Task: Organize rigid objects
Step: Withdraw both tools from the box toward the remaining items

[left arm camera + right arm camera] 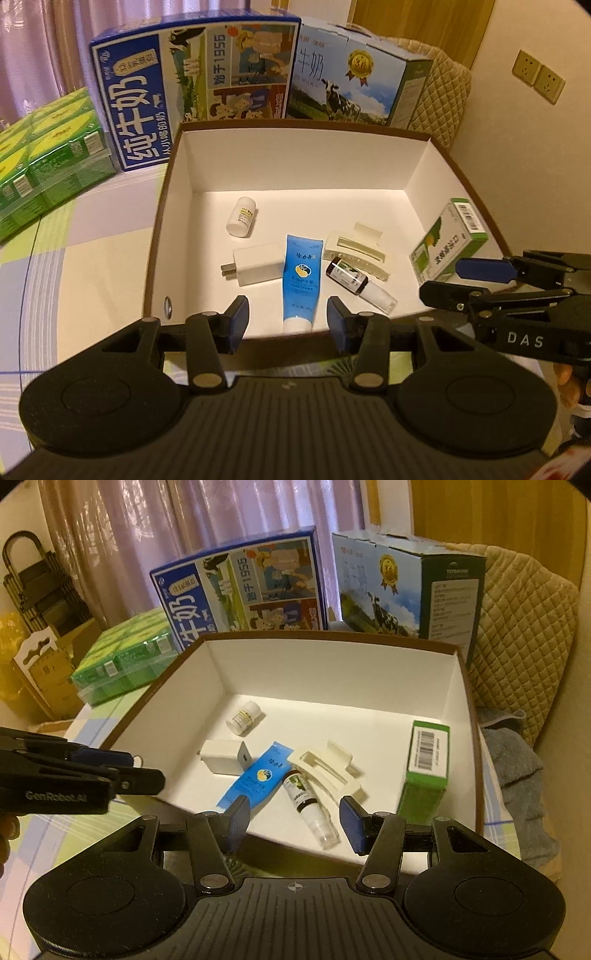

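White cardboard lines the open box (295, 162) seen from the left wrist, brown along its rim. Six things are laid on its floor: a white pill bottle (242, 220) on its side toward the back, a white plug adapter (256, 269) just in front of it, a blue tube (300, 282) touching the adapter's edge, a cream hair claw (351, 248) to the right, a small brown spray bottle (360, 286) lying against the claw, and a green carton (448, 245) by the right wall. The left gripper (287, 325) is held over the near rim, jaws partly apart, nothing gripped between them. The right gripper (469, 282) is seen at the right edge, also empty.

From the right wrist, the same box (458, 709) is viewed at an angle. The tube (255, 779), spray bottle (308, 801) and hair claw (328, 771) are clustered mid-floor, the adapter (225, 760) and pill bottle (243, 718) behind them, the green carton (426, 764) apart on the right. The right gripper (295, 819) is parted over the near rim, holding nothing. The left gripper (122, 768) is seen at the left, empty. Milk cartons (243, 587) are stood behind.
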A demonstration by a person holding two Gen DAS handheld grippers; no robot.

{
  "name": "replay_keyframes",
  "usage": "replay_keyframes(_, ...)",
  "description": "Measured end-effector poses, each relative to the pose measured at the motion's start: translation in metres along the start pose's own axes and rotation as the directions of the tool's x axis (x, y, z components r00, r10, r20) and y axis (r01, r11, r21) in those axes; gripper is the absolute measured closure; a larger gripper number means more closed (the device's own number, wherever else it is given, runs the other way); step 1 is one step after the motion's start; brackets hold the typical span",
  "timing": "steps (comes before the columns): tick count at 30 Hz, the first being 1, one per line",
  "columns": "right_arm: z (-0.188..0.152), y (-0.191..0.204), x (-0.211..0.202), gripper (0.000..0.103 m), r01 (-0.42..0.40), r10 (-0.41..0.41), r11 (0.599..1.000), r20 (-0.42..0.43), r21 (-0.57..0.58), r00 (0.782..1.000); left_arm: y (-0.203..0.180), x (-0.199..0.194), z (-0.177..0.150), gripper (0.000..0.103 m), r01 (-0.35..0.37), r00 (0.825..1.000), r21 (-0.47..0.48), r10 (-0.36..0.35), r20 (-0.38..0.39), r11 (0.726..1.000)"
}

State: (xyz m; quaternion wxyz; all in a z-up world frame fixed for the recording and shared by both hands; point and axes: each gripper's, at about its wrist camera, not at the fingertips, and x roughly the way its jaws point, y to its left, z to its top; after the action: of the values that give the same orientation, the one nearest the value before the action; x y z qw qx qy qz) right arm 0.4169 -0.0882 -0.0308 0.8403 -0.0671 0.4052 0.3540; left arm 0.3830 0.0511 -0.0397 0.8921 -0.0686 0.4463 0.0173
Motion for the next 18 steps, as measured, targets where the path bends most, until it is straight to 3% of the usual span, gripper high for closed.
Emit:
replay_keyframes(10,-0.031,0.009,-0.043,0.051,-0.022,0.020,0.998,0.026,0.051,0.999,0.020,-0.052,-0.034,0.062,-0.010,1.000,-0.038,0.011,0.027,0.999)
replay_keyframes(18,-0.064,0.027,-0.058,0.049,-0.052,0.053,0.997,-0.025,0.057,0.998,0.033,-0.073,-0.080,0.062,-0.016,1.000,-0.077,0.015,-0.017,0.997)
